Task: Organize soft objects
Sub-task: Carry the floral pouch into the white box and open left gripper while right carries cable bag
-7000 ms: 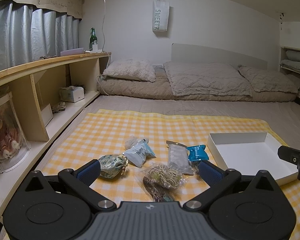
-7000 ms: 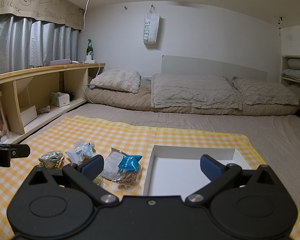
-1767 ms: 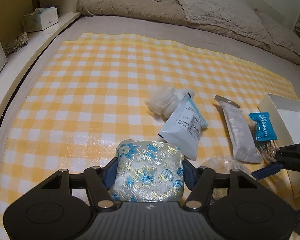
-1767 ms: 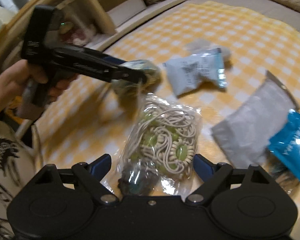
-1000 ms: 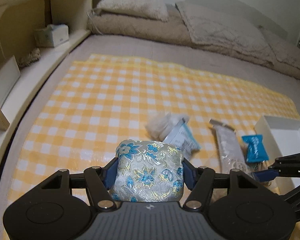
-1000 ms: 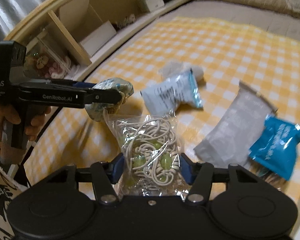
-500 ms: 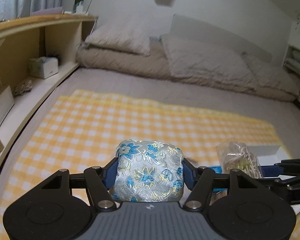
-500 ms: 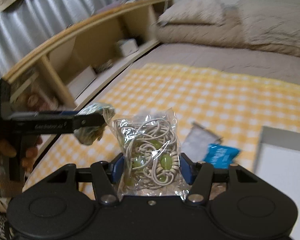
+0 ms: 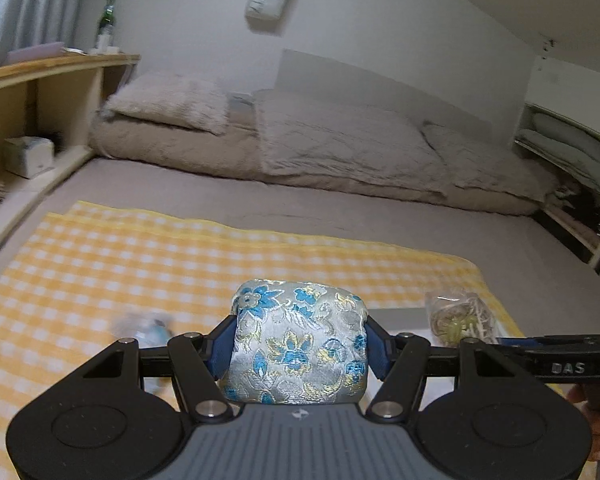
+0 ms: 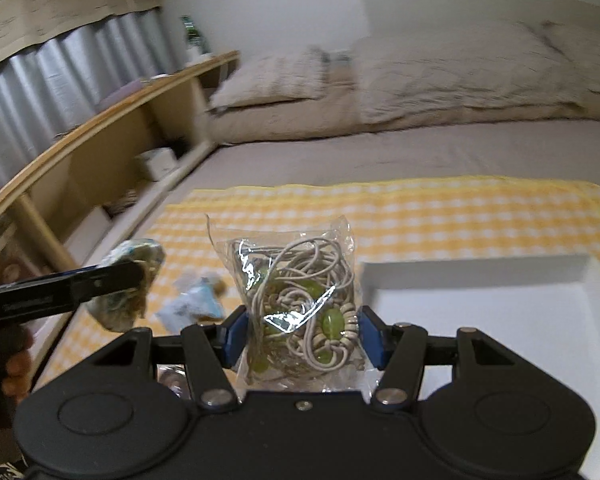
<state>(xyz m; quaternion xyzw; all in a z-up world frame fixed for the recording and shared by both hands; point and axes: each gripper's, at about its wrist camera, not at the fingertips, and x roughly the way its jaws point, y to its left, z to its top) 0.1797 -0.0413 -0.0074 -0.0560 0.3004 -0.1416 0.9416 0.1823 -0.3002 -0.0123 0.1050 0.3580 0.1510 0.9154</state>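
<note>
Since a second ago both grippers have risen off the yellow-and-white checked cloth (image 9: 148, 256) and swung toward the shallow white cardboard tray (image 10: 500, 320), each carrying its load. The left gripper (image 9: 298, 346) is pinching the silver brocade pouch with blue flowers (image 9: 298, 340) between its blue pads, squeezed at 9 and 3 o'clock. The right gripper (image 10: 300, 338) is clamped the same way on the clear plastic bag of beige cord and green beads (image 10: 296, 300), which stands upright above the fingers. In the right wrist view the tray lies at about 3 o'clock, just beside the bag, and what shows of it looks bare.

By my reading the task is barely begun: two soft items are lifted and nothing is yet in the tray. A pale blue-and-white packet (image 10: 192, 304) lies on the cloth at 9 o'clock of the bag; other items may be hidden below the grippers. Both loads still need releasing into the tray.
</note>
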